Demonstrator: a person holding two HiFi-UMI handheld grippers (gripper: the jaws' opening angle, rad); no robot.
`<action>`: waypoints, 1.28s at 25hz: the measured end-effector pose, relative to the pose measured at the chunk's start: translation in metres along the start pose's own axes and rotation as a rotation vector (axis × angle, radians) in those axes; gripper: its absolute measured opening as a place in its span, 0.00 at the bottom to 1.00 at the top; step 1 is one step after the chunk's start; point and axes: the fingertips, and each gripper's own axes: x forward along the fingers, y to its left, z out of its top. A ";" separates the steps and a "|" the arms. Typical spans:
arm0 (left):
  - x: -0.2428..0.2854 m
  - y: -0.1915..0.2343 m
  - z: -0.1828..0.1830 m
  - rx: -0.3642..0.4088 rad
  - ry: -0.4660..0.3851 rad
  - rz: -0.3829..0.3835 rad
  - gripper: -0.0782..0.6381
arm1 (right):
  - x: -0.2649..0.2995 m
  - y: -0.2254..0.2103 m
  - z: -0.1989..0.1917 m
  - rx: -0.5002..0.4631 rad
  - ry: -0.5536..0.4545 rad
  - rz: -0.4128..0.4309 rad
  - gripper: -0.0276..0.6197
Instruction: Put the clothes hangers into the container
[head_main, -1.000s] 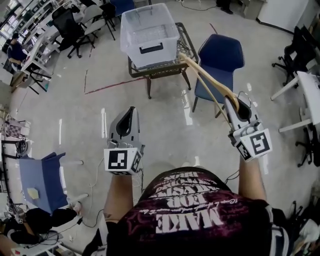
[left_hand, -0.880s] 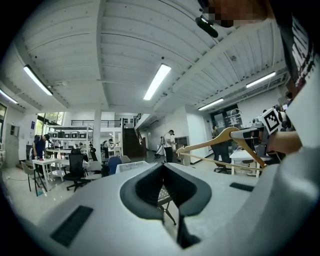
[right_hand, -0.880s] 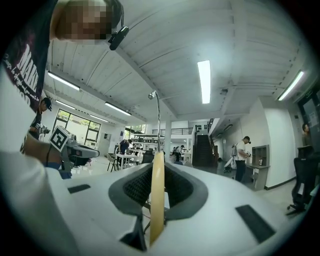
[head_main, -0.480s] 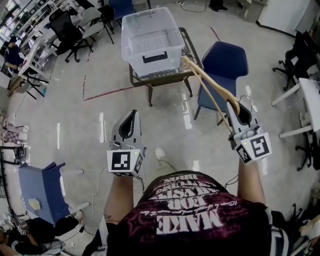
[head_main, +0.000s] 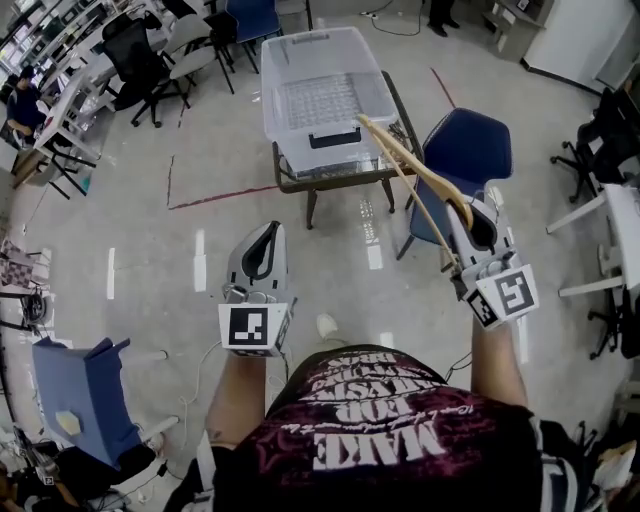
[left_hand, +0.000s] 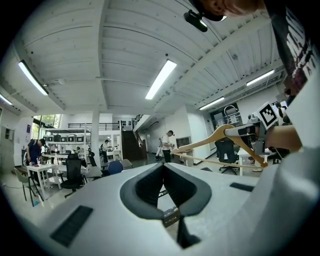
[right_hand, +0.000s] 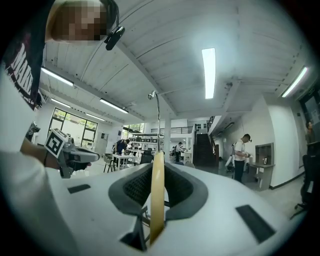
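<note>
A clear plastic container (head_main: 283, 140) stands on a small dark table (head_main: 335, 179) ahead of me. My right gripper (head_main: 470, 207) is shut on a wooden clothes hanger (head_main: 415, 175), which slants up and left, its far end over the container's near right corner. In the right gripper view the hanger (right_hand: 156, 192) stands edge-on between the pads of the right gripper (right_hand: 156, 167), its metal hook (right_hand: 158, 107) rising above. My left gripper (head_main: 268, 230) hangs over the floor, shut and holding nothing. From the left gripper (left_hand: 163, 169) the hanger (left_hand: 220, 136) shows at right.
A blue chair (head_main: 470, 150) stands just right of the table. A blue seat (head_main: 85, 390) lies at the lower left. Black office chairs (head_main: 140, 55) and desks fill the upper left; a white desk (head_main: 615, 215) is at the right edge.
The table and container have come nearer and lower in the head view. The hanger's far end now reaches the container's near right corner. Both grippers keep their grip states.
</note>
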 end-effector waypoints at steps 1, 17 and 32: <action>0.003 0.003 0.000 0.002 -0.004 -0.004 0.12 | 0.009 0.004 0.002 0.014 -0.003 0.014 0.14; 0.054 0.085 0.027 0.024 -0.079 -0.012 0.12 | 0.110 0.039 0.023 -0.032 -0.038 0.028 0.14; 0.094 0.111 0.006 -0.058 -0.060 -0.016 0.12 | 0.137 0.008 0.010 -0.048 0.010 -0.039 0.14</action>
